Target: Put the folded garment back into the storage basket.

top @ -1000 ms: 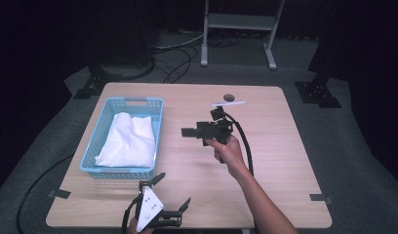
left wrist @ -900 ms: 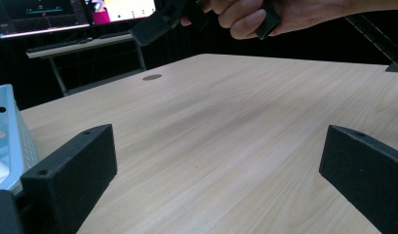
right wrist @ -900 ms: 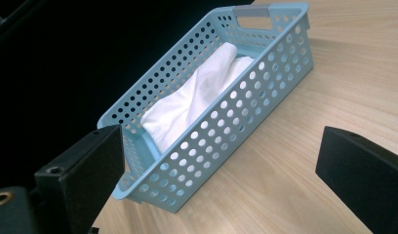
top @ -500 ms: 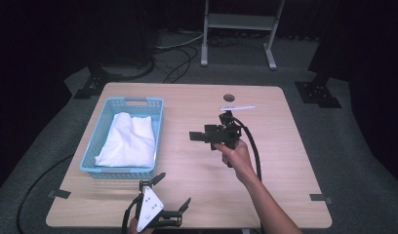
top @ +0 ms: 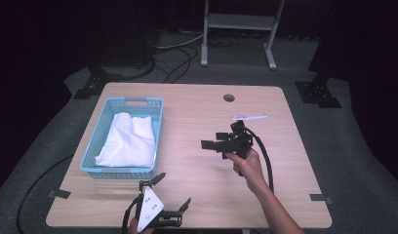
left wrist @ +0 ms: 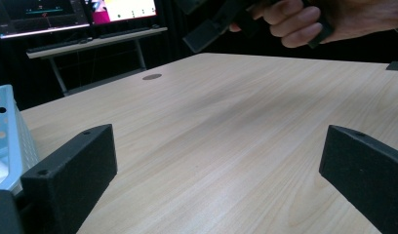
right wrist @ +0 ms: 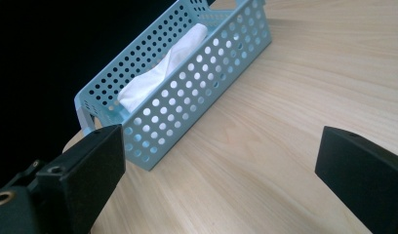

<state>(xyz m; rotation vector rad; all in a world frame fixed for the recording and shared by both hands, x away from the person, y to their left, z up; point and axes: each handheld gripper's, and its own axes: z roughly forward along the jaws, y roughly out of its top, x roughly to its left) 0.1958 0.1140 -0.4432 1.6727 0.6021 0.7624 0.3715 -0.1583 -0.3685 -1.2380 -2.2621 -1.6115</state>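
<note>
cloth: white cloth point(top: 128, 139) lies crumpled in the blue basket point(top: 157, 127), at ~9 o'clock on the tabletop point(top: 197, 117); also seen thru the basket's perforated wall in the right gripper view point(right wrist: 160, 73).
handling (est.): soft, light, limp; will drape & sag, no breakage risk. May snag on basket rim when lifted.
where to grip: the raised fold near the cloth's middle/top; pinch a ridge, not a flat patch. Corners lie low vs. the walls, harder to reach.
right tongs: right tongs point(top: 215, 141) wide, nothing between them, held above tabletop centre, pointing toward 9 o'clock at the basket; well apart from it.
left tongs: left tongs point(top: 173, 194) wide, empty, at ~6 o'clock by the near edge, just past the basket's near end.
basket edges: walls stand above the cloth on all sides; approach from above, not sideways. Looks like light plastic, could slide if nudged.
other item: thin white stick point(top: 248, 116) at ~1 o'clock, beyond the right hand point(top: 246, 163); out of the path.
open room: bare wood from centre to 3 o'clock & 5 o'clock, good for laying cloth out. Near edge close to left tongs, watch overhang.
</note>
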